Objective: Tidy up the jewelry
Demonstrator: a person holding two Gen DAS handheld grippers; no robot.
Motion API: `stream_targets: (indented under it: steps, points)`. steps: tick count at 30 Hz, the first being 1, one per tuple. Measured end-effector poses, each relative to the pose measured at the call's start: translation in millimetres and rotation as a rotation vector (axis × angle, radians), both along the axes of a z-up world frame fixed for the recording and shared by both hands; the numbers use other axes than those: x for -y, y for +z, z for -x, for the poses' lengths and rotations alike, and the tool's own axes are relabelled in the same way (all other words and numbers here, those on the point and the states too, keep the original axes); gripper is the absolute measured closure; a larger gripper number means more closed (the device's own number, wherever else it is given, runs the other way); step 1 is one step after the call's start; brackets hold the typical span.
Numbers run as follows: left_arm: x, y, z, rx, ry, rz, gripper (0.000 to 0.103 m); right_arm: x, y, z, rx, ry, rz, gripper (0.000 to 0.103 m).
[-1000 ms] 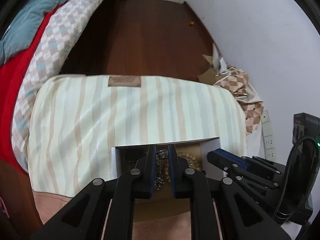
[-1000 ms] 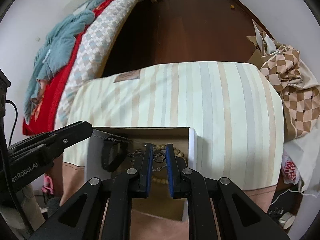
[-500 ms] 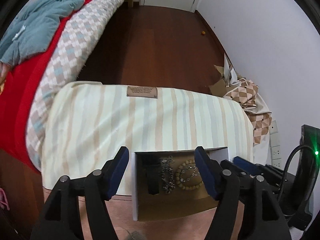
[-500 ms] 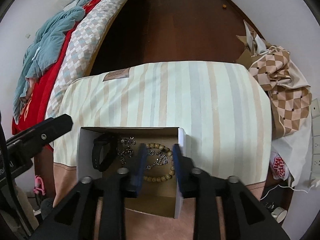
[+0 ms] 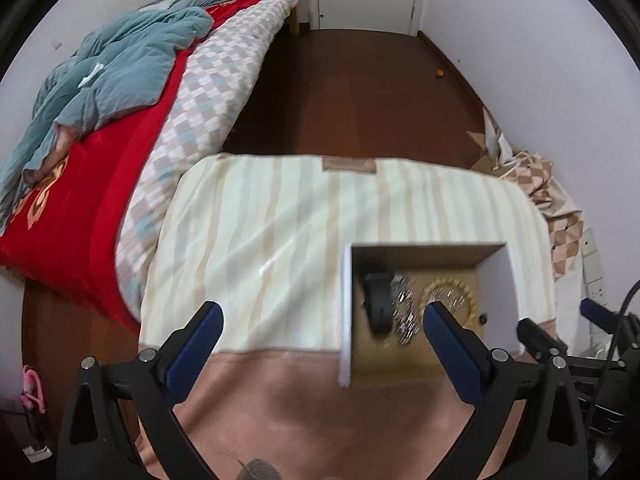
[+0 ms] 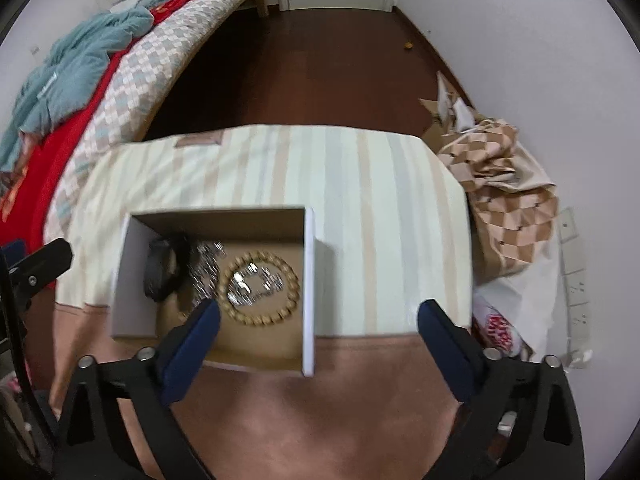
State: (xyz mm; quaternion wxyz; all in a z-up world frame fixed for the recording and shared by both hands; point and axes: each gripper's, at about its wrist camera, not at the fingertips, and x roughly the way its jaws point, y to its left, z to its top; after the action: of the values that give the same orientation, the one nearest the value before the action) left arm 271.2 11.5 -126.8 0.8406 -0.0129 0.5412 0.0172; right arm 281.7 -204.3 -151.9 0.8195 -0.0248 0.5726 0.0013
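Your left gripper [image 5: 320,320] and right gripper [image 6: 318,316] have just been spreading wide, nothing between their jaws; the wooden bead bracelet [image 6: 259,289], silver chains [image 6: 208,266] and black band [image 6: 164,270] lie in the open white cardboard box [image 6: 309,280] (likely all stowed, so both can clear off).

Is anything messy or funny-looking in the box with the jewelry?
A little. In the box the silver chains lie in a tangled heap, and another silver piece sits inside the bead bracelet. The black band lies beside them. Nothing looks spilled or broken.
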Motion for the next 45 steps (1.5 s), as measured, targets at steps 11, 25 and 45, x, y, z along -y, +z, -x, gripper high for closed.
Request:
stream_targets:
  steps: [11,25,45]
  points:
    - [-6.1,17.7,68.6,0.037,0.013,-0.016,0.001,-5.2,37.2,64.8,0.100,-0.020,0.019,0.000]
    - [-4.0,110.2,161.7,0.224,0.008,0.005,0.001,-4.5,145.2,165.9,0.294,-0.030,0.006,0.000]
    - [-6.9,182.8,233.3,0.311,0.002,0.008,0.001,-16.9,251.5,265.4,0.454,0.016,0.001,0.000]
